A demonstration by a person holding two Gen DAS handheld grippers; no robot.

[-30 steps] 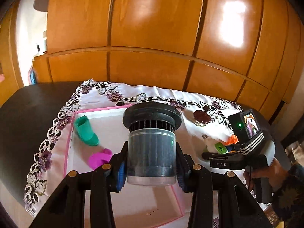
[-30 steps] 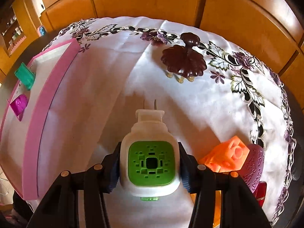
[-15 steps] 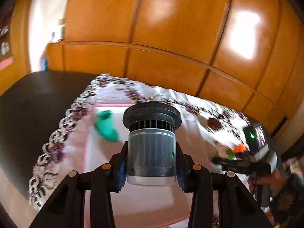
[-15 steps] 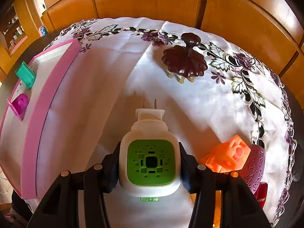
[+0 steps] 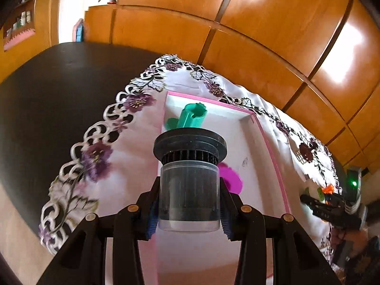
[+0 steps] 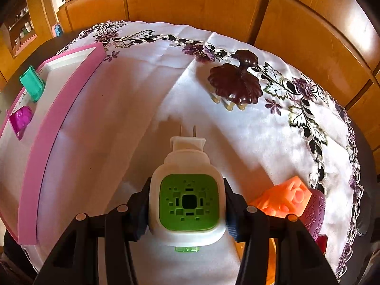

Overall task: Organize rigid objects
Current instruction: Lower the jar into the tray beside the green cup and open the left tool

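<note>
My left gripper (image 5: 188, 210) is shut on a clear cylinder with a black ribbed cap (image 5: 189, 180), held above the left side of the pink-rimmed white tray (image 5: 273, 152). Inside the tray lie a teal piece (image 5: 192, 118) and a magenta piece (image 5: 231, 178). My right gripper (image 6: 187, 210) is shut on a white plug-in device with a green grille (image 6: 187, 198), its two prongs pointing forward above the white cloth. That tray (image 6: 64, 99) shows at the left of the right wrist view, with the teal piece (image 6: 32, 86) and the magenta piece (image 6: 21, 120).
A dark brown leaf-shaped object (image 6: 235, 83) sits on the embroidered cloth (image 6: 142, 90) ahead of the plug-in. An orange block (image 6: 285, 199) and a purple patterned object (image 6: 314, 213) lie at the right. Bare dark tabletop (image 5: 47, 90) extends left of the cloth. Wooden panels stand behind.
My left gripper has swung left and lower over the tray with the cylinder, rolling as it went; the tray now appears tilted. The right gripper has kept still with the plug-in.
</note>
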